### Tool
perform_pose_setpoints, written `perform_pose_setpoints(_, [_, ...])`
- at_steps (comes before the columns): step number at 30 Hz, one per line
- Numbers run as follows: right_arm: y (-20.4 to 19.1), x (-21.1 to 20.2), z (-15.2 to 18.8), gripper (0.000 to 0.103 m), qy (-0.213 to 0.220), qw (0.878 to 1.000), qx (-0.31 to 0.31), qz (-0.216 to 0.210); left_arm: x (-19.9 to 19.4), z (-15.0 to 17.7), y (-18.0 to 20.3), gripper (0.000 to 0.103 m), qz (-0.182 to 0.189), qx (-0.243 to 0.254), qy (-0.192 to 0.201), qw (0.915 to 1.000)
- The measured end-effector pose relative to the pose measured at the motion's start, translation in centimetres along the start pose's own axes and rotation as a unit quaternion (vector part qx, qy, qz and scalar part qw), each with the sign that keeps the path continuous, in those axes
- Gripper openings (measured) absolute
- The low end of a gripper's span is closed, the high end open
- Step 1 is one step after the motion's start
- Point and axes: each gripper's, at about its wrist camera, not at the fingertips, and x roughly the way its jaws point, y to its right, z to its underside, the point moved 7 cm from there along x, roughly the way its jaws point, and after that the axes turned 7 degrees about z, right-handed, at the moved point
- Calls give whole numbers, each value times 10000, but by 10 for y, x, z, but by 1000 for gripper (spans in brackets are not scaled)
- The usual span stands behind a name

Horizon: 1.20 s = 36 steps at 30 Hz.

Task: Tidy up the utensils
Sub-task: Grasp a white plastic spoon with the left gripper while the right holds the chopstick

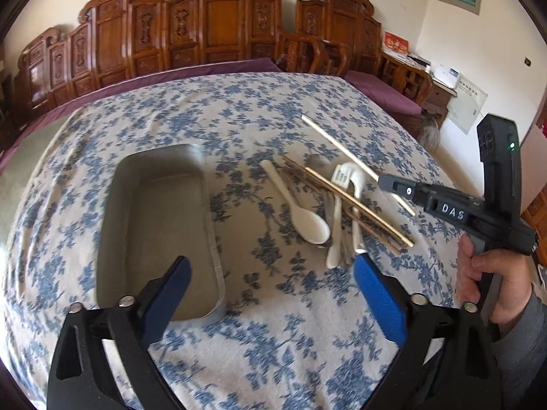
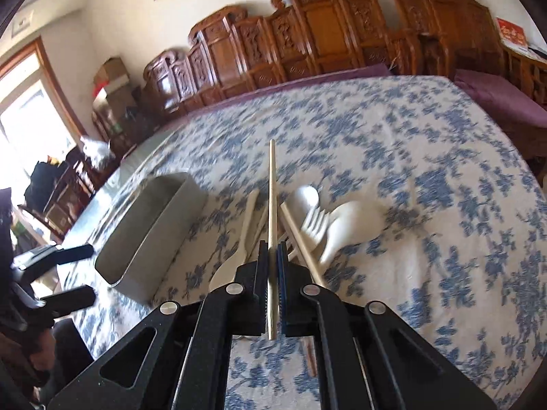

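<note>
One pale chopstick pinched in the right gripper, jaws clamped tight on it approx mid-length, long axis running straight out ahead along the fingers, tip aimed toward the far side of the table. Grey tray off to that gripper's left, just beside the utensil pile, long side running roughly the same way as the stick. So prob just a sideways shift left, no big twist needed imo. Left gripper spread wide, nothing between the pads, hovering w/ one finger over the tray's near corner, closer to the tray than the right. Rest of the spoons and sticks untouched on the floral cloth.
</note>
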Motion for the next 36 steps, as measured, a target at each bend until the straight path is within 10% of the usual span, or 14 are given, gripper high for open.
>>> perform_pose_setpoints(14, [37,9,6,6,-111,9986,219,472,96,-12,49,31,462,118,-752,9960])
perform_pose_setpoints(28, [29,15,6,6,-176,9989,151,417,119,-6,25,28,224,-127,-927,9954])
perform_pose_setpoints(36, [25,18,7,6,-202,9989,68,424,116,-6,15,5,251,-252,-878,9955])
